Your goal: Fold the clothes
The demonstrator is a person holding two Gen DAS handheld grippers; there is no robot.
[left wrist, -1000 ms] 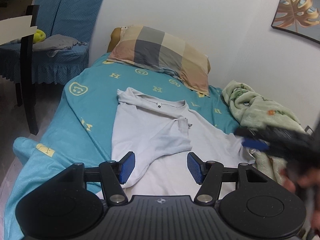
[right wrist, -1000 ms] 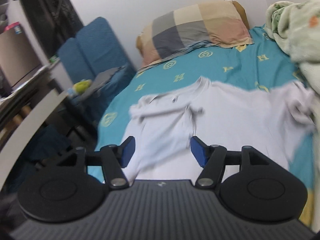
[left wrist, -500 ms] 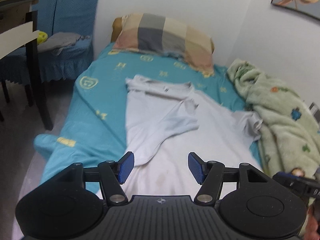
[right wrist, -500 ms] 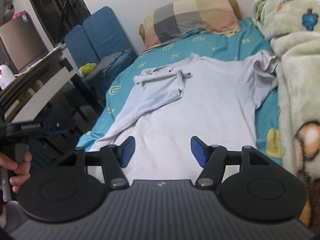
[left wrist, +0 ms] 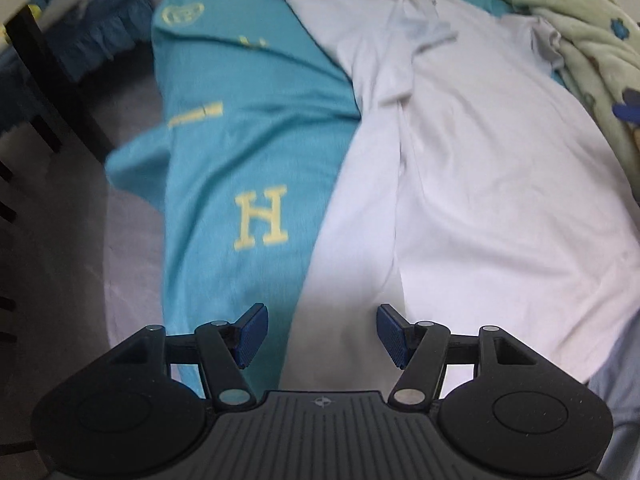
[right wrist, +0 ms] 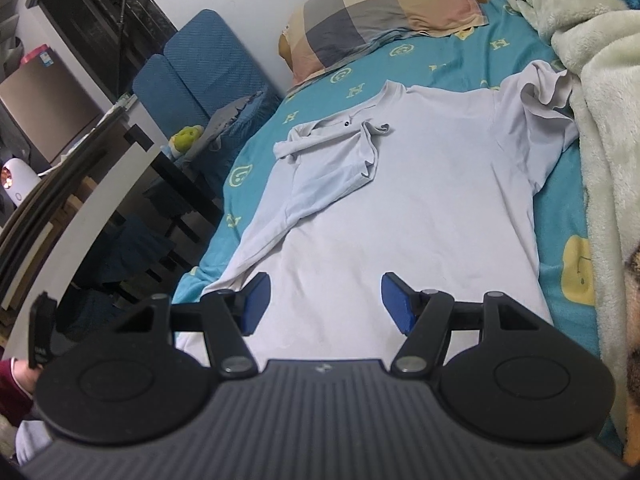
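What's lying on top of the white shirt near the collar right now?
The white shirt lies spread on the teal bedsheet. Its own left side and sleeve are folded over onto the chest below the collar. Nothing else rests on it. What the fold covers cannot be seen.

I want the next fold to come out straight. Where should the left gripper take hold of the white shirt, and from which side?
Probably the bottom hem corner of the white shirt, on its side already folded inward. The open left gripper hangs right over that edge, where cloth meets the teal sheet. Come in low from the foot of the bed, one finger sliding under the hem.
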